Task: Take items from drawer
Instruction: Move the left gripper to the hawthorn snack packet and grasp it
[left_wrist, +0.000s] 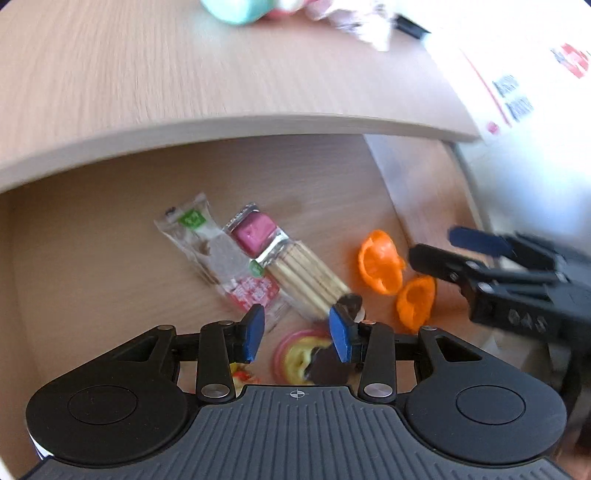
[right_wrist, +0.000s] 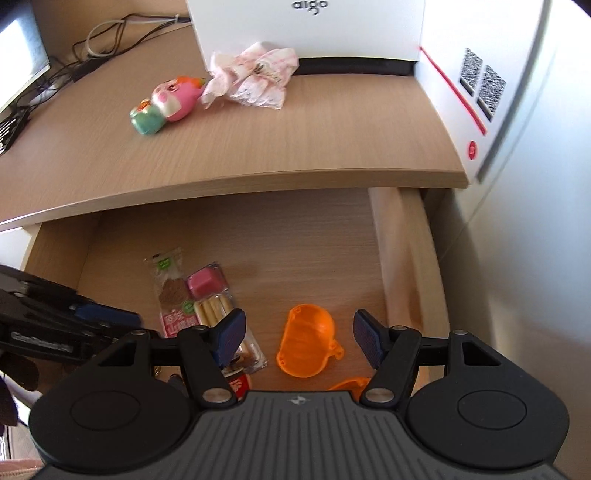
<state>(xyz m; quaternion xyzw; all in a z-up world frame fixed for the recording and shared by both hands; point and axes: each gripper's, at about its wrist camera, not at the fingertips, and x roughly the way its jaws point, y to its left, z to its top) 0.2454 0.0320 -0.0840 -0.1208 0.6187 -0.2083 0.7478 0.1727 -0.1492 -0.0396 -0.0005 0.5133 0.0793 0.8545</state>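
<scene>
The drawer (left_wrist: 92, 258) (right_wrist: 314, 243) stands open under the desk top. Inside lie a clear snack packet (left_wrist: 207, 251) (right_wrist: 171, 291), a packet of biscuit sticks with a pink cube (left_wrist: 291, 269) (right_wrist: 207, 286), two orange plastic shells (left_wrist: 380, 267) (right_wrist: 306, 341) and a pink-and-yellow ring-shaped item (left_wrist: 295, 356). My left gripper (left_wrist: 297, 332) (right_wrist: 122, 325) hangs open above the near end of the stick packet and the ring item. My right gripper (right_wrist: 299, 334) (left_wrist: 432, 245) is open above the larger orange shell. Neither holds anything.
On the desk top (right_wrist: 332, 133) sit a pink and green toy (right_wrist: 166, 103), a crumpled wrapper (right_wrist: 255, 79) and a white box (right_wrist: 306, 26). Cables (right_wrist: 103, 40) run at the back left. The drawer's right wall (right_wrist: 402, 258) is close to my right gripper.
</scene>
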